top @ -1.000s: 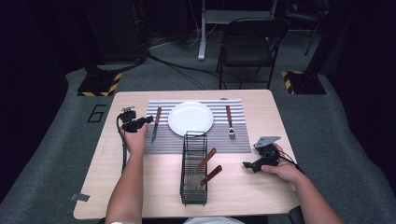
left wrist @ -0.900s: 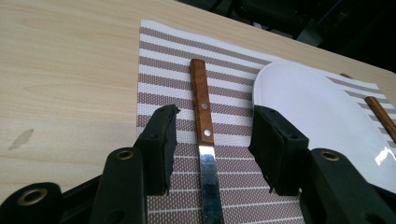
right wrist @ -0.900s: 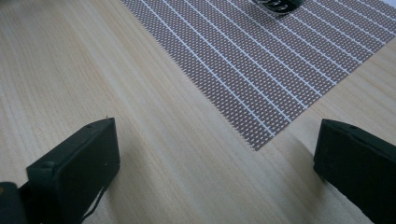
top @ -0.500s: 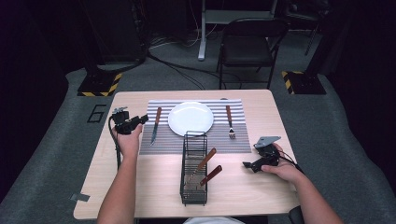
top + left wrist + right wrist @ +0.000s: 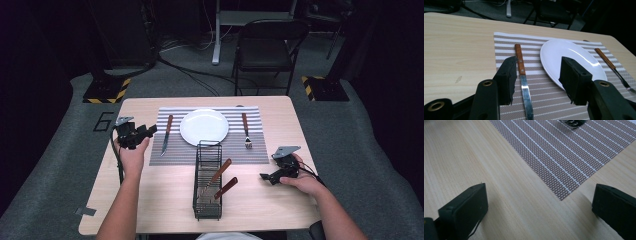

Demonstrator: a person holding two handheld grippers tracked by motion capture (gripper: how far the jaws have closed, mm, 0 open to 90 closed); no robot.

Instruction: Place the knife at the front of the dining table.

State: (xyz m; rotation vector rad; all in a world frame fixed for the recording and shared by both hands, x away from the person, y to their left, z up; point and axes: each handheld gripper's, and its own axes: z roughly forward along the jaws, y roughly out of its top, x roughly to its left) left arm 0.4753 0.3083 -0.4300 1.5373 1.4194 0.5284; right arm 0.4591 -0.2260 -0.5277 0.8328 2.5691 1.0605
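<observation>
A striped placemat [image 5: 260, 150] lies at the table's far middle, carrying a white plate [image 5: 204, 126]. A wood-handled knife [image 5: 166, 134] rests left of the plate, and a fork [image 5: 245, 129] lies to its right. My left gripper [image 5: 148, 131] hovers at the mat's left edge, open and empty. In the left gripper view its jaws frame the knife [image 5: 522, 72] and the plate [image 5: 571, 60]. My right gripper [image 5: 264, 176] sits low on the table at the right, open, with bare wood and the mat's corner [image 5: 564, 157] between its jaws.
A black wire caddy [image 5: 207, 180] stands in front of the mat and holds two wood-handled utensils [image 5: 220, 181]. A black folding chair [image 5: 267, 47] stands behind the table. Tape marks the table's near left corner [image 5: 86, 211].
My left gripper has drawn back leftward, away from the knife toward the mat's edge. The right gripper has stayed put.
</observation>
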